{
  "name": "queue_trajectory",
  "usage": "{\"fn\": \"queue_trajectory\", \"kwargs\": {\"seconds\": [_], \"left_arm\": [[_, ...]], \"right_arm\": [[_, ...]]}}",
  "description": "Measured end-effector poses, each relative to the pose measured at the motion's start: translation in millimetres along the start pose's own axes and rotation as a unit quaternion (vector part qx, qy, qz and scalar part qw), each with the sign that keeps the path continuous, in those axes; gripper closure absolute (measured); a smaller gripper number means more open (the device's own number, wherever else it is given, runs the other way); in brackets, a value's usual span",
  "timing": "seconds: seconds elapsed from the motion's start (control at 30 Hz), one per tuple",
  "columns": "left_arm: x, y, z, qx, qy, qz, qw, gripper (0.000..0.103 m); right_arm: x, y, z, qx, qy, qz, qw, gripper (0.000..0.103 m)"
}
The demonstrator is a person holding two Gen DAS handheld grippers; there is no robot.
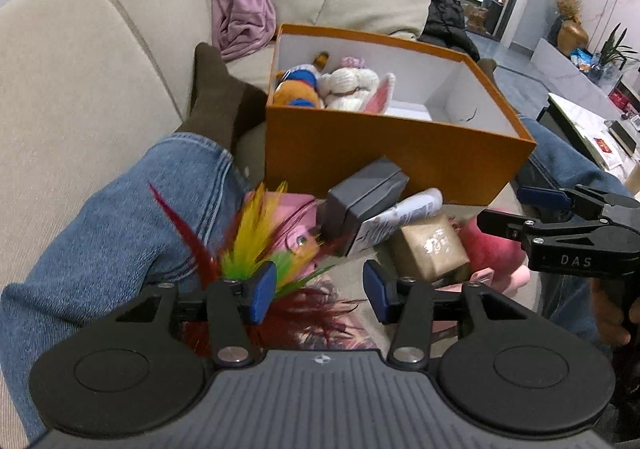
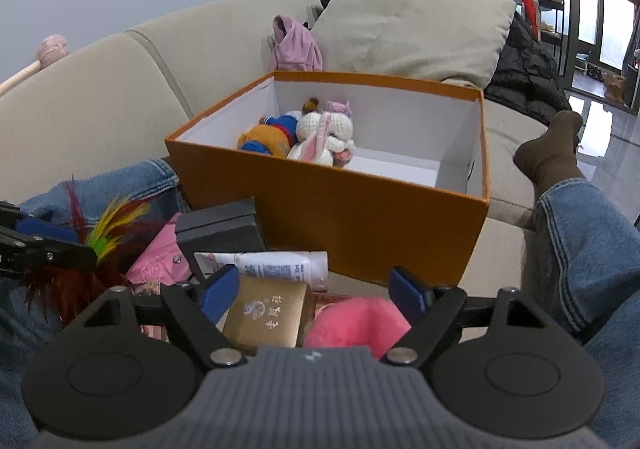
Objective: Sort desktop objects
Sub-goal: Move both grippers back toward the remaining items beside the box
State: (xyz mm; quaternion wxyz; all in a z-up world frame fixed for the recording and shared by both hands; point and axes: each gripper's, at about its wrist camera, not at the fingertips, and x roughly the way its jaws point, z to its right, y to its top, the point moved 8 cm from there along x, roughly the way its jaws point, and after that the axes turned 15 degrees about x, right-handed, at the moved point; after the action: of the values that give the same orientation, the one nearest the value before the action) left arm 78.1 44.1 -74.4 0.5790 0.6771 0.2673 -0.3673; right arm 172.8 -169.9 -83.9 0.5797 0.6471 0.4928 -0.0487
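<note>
Hovering over the pile on the sofa, both grippers are waiting w/ jaws apart & nothing between the pads. The left gripper (image 1: 320, 291) is sitting right above the feather toy (image 1: 248, 245), red/yellow/green plumes poking up beside its left pad; the right gripper (image 2: 310, 295) is hanging over the gold box (image 2: 266, 319) & the pink plush (image 2: 356, 323). The orange box (image 2: 320, 205) is standing just behind the pile, open, roughly half its floor bare on the right. Probably the step in hand is picking the next item for the box. To do it well, I'd say: the left one should be going for the feather toy's base, not the plumes, since those will be slipping & bending; the right one should be squaring its pads on two flat faces of the gold box before closing, keeping clear of the plush touching it. Lifting one thing at a time looks wise, as the gray case (image 1: 360, 201) is leaning on the white tube (image 1: 400, 215). Count: 2 grippers, 1 orange box, 2 soft toys inside it (orange bear (image 2: 268, 141), white bunny (image 2: 324, 137)), & outside: 1 feather toy, 1 gray case, 1 tube, 1 gold box, 1 pink plush, 1 pink pouch (image 2: 160, 263), partly hidden.
</note>
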Motion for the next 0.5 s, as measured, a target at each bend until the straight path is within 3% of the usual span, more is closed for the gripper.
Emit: {"fn": "queue_trajectory", "kwargs": {"seconds": [0.27,0.5], "left_arm": [[-3,-4,3,0.022,0.017,-0.002,0.9996,0.047],[6,9,29,0.042,-0.023,0.012,0.9988,0.047]], "right_arm": [[2,0,2,-0.006,-0.007,-0.006,1.0,0.025],[-4,-3,30,0.002,-0.042,-0.025,0.999,0.025]]}}
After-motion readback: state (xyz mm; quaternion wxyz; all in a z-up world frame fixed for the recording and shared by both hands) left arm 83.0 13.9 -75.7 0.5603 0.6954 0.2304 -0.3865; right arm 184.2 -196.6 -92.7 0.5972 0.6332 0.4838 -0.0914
